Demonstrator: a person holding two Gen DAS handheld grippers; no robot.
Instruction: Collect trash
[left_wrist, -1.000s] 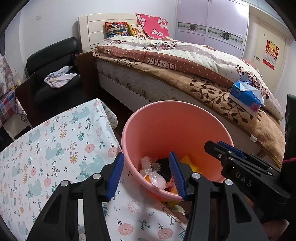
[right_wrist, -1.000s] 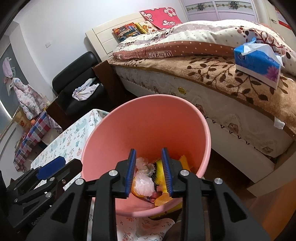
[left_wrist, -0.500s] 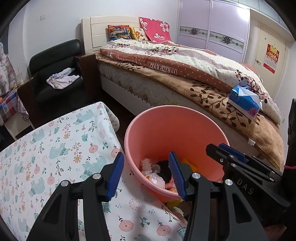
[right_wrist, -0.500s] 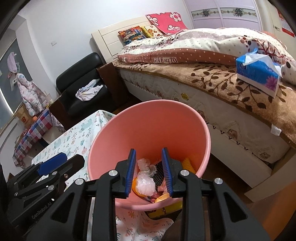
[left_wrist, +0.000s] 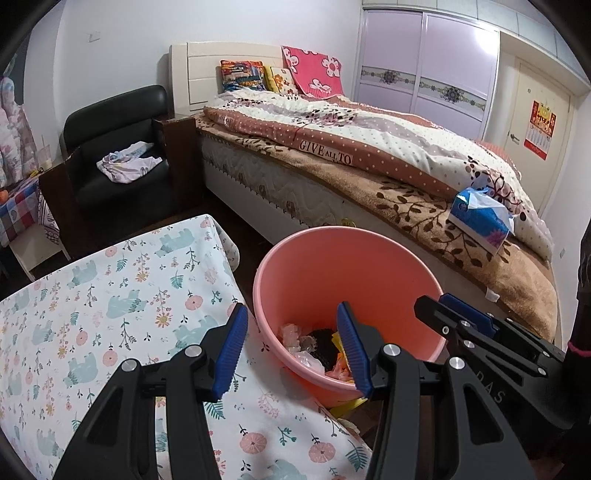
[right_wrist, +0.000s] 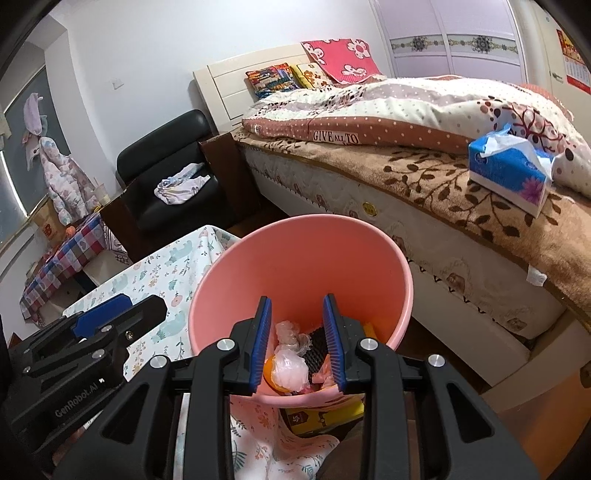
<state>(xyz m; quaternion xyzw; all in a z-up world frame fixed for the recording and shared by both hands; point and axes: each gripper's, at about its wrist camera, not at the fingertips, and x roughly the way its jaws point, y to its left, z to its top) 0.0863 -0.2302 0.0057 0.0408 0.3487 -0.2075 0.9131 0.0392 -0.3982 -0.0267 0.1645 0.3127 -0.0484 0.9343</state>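
A pink bin (left_wrist: 332, 266) (right_wrist: 295, 258) stands beside the table's corner. Inside it lie several pieces of trash (left_wrist: 314, 347) (right_wrist: 291, 363): clear plastic wrappers, a black mesh piece, orange and yellow scraps. My left gripper (left_wrist: 293, 343) hovers open above the bin's near rim, with nothing between its blue pads. My right gripper (right_wrist: 297, 341) is also above the bin and open, its jaws narrower and empty. Each gripper shows at the side of the other's view.
A table with a floral elephant cloth (left_wrist: 110, 314) lies left of the bin. Behind it is a bed (left_wrist: 369, 177) with a blue tissue pack (left_wrist: 480, 218) on the blanket. A black armchair (left_wrist: 118, 147) stands at the back left. A yellow package (right_wrist: 325, 413) lies under the bin.
Both grippers have risen and drawn back from the bin, so it looks smaller and lower in each view. Their jaws have kept the same width.
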